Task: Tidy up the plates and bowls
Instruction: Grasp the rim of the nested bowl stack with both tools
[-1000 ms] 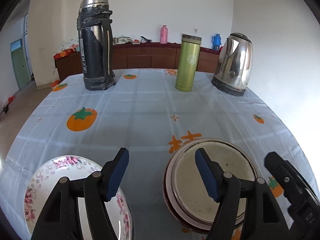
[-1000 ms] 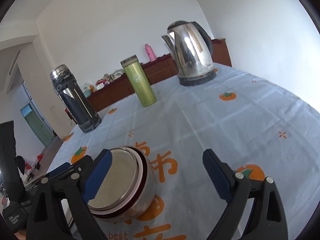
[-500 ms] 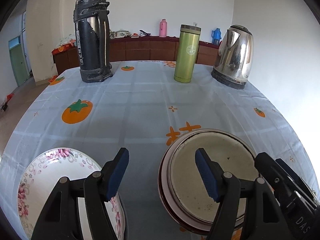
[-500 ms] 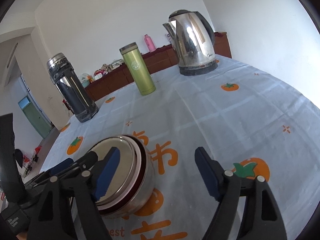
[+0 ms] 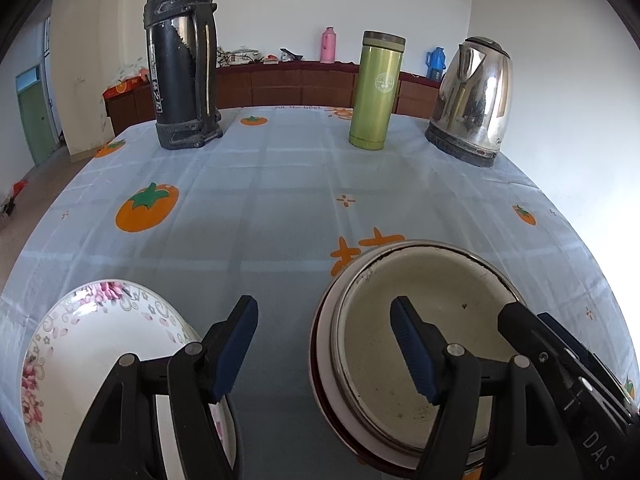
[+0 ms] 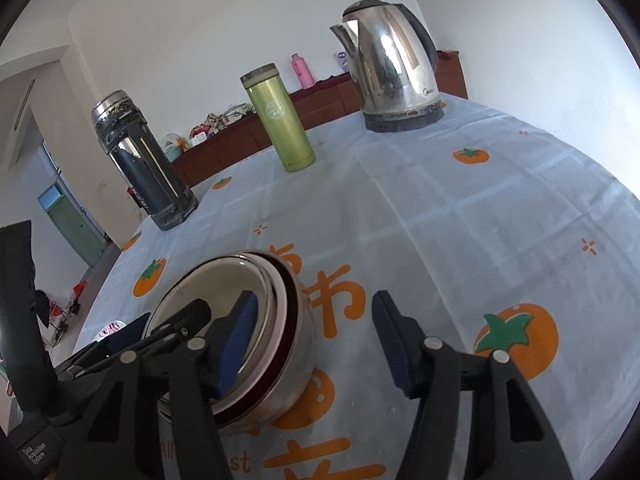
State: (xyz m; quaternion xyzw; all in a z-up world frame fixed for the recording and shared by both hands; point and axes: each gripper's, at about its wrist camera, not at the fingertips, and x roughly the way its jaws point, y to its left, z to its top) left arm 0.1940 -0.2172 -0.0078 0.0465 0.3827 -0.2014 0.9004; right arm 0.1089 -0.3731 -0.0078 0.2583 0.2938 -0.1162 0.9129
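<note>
The tabletop [image 5: 280, 208] was covered by a pale blue cloth printed with orange fruit and lettering. At its far side stood three tall things in a row: a worn black and silver flask [image 5: 182, 56] on the left, a steel kettle [image 5: 472, 100] on the right, and a green thermos [image 5: 378, 90] between them, all well apart from one another.

Near the front edge sat a stack of metal bowls [image 5: 420, 340], nested one inside another, the topmost with a pale inner surface. To its left, apart from it, lay a white plate [image 5: 92, 336] with a pink flower border.

The left gripper [image 5: 322, 346] hovered over the gap between plate and bowls, its fingers spread wide and released, gripping nothing; its right finger hung above the bowls' inside, its left finger above the plate's right edge.

The right gripper [image 6: 314, 340] straddled the right-hand rim of the bowls [image 6: 240, 332], one finger inside the top bowl and the other outside over the cloth. Its fingers were closing on the rim, and the outer one stood clear of the bowl wall.
</note>
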